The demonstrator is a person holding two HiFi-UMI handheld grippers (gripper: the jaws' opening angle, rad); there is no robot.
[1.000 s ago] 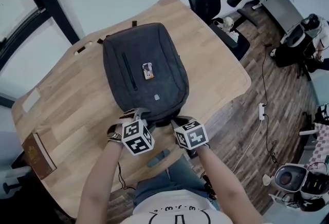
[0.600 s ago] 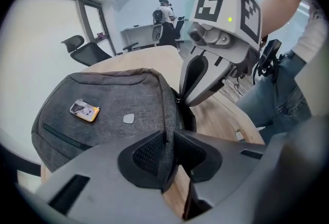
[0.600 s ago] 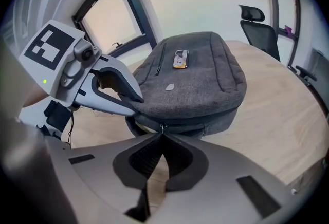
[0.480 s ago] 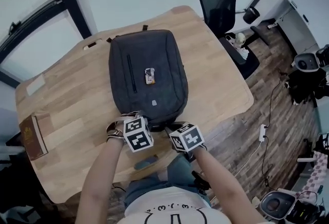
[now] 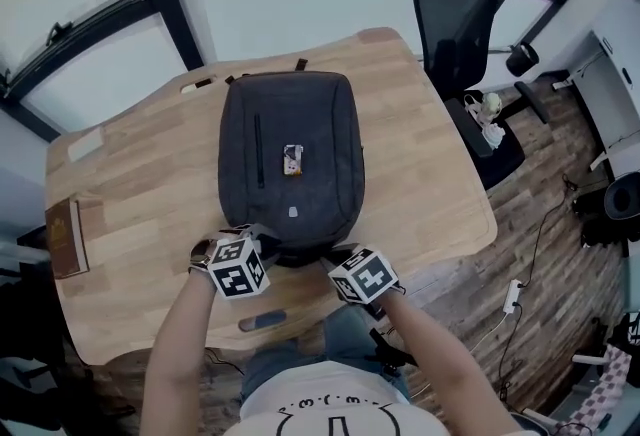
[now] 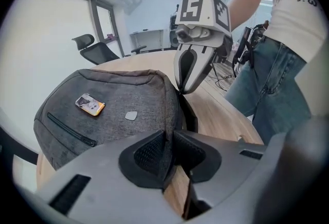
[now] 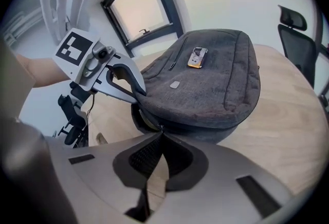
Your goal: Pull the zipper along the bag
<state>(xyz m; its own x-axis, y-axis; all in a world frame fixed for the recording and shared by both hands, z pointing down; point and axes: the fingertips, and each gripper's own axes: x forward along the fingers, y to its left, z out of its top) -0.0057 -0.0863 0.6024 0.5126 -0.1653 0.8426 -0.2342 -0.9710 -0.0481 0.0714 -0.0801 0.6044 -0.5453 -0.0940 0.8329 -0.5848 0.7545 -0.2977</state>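
Grey bag [image 5: 322,139] is lying flat at the middle of the wooden desk [image 5: 425,174], its long axis running near to far. A small orange-edged card [image 5: 292,160] is sitting on its top face, with a pale logo patch [image 5: 294,212] nearer the person and a front pocket zip [image 5: 260,152] running along to the left.

At the bag's near end, the right gripper [image 7: 160,134] is pinching a small zipper pull [image 7: 161,127] on the zipper line, its jaws pressed together at the tips. It is pointing steeply down at the bag's near right corner.

The left gripper [image 6: 168,151] is working just beside it at the near left corner. Its jaws have just been closing and are now clamping narrow on a fold of the bag's grey fabric, which is standing between the pads. The two grippers are sitting close together, each showing in the other's view.

Both forearms of the person are reaching in from the near edge of the desk.

Further out, a brown book [image 5: 66,237] is lying at the desk's left edge, and a small dark oblong object [image 5: 262,322] is lying on the near edge. A black office chair [image 5: 458,19] is standing beyond the desk's far right corner.
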